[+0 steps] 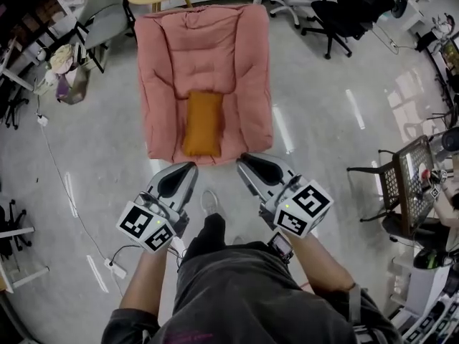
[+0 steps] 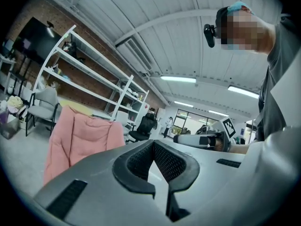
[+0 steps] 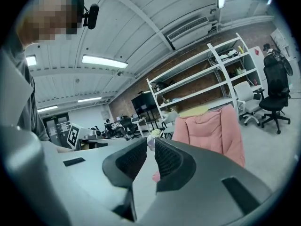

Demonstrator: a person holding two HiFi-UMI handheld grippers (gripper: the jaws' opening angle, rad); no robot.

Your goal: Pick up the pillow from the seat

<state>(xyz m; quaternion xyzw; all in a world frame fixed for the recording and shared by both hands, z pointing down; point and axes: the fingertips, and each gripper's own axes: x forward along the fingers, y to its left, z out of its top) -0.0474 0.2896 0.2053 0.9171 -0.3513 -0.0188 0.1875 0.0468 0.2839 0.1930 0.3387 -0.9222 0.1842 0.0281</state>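
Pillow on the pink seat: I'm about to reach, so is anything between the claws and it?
Nothing visible. The pillow lies alone on the seat, just ahead of the shut left claw and right claw.

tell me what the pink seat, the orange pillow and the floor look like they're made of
Pink seat: soft matte fabric, apparently thickly padded; it shows quilted stitch lines and puffy folds.
Orange pillow: likely a velvety or suede-like cloth, judging by its mottled shading and lack of shine.
Floor: hard, smooth and glossy, perhaps sealed concrete or epoxy; bright streaks reflect off it.
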